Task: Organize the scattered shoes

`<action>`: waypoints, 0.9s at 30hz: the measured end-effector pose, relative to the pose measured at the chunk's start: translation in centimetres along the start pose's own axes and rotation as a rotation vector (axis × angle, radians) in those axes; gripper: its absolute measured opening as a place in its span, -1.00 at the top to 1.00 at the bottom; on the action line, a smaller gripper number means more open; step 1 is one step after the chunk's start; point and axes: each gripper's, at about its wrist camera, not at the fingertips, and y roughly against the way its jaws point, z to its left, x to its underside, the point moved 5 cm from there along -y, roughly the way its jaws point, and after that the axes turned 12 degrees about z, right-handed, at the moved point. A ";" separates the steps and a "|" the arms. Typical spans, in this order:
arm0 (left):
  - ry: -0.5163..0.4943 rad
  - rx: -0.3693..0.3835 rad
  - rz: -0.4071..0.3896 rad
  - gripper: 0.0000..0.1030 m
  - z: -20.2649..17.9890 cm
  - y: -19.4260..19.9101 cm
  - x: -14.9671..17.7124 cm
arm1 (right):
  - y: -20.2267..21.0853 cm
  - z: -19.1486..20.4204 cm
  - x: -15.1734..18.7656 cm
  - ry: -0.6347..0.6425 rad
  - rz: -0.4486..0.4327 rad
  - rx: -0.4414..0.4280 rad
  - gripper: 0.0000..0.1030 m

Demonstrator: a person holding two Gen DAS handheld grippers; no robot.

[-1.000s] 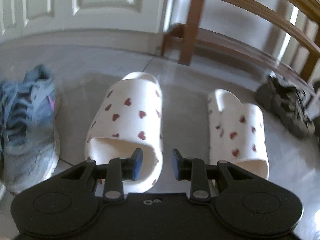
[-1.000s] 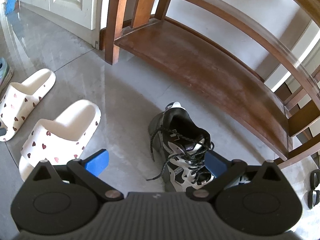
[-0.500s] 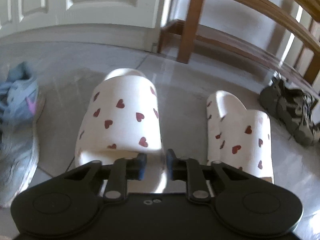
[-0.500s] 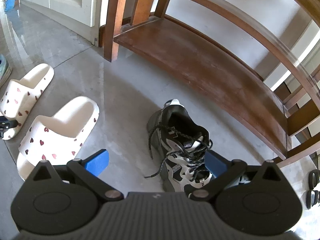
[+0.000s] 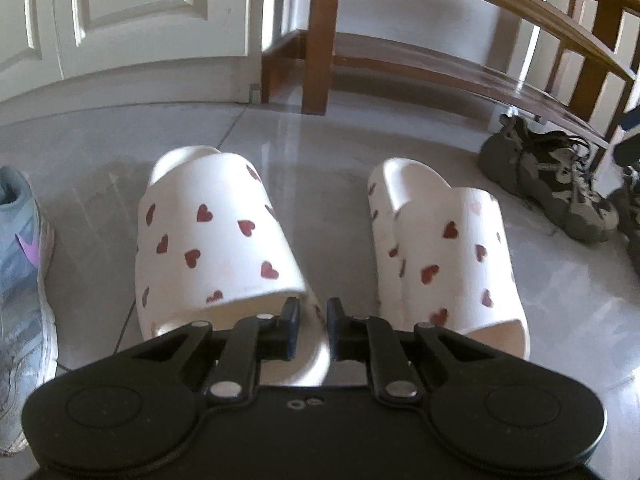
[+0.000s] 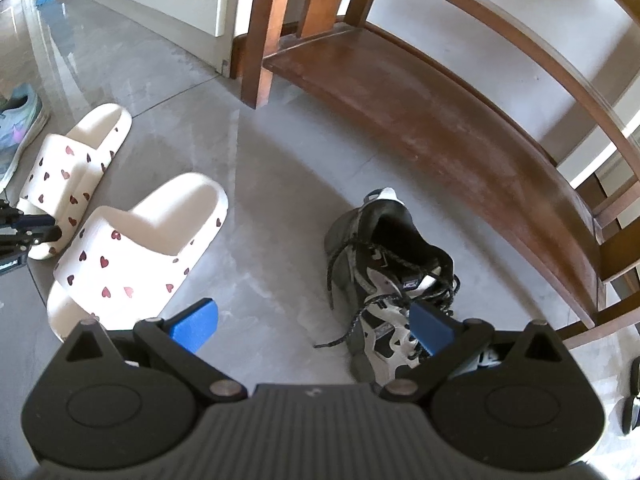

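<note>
Left gripper (image 5: 313, 322) clamped on the near heart-print slipper's (image 5: 212, 240) edge at six o'clock; right gripper (image 6: 314, 322) spread wide over the black-and-grey sneaker (image 6: 386, 280).

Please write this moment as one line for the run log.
left gripper: shut on heart slipper edge | right gripper: open above black sneaker | wooden rack: no shoes
</note>
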 end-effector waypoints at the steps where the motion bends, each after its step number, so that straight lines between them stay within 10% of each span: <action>1: 0.002 0.007 -0.007 0.67 0.2 0.4 0.0 | 0.0 0.0 0.0 0.000 -0.002 0.000 -0.99; 10: 0.078 -0.030 -0.140 0.48 4.7 4.2 -4.6 | 0.2 0.4 -0.4 0.010 -0.013 0.004 -0.99; 27: -0.159 -0.032 0.067 0.26 3.3 -1.9 -8.9 | 0.5 0.6 -0.5 0.007 -0.014 0.002 -0.99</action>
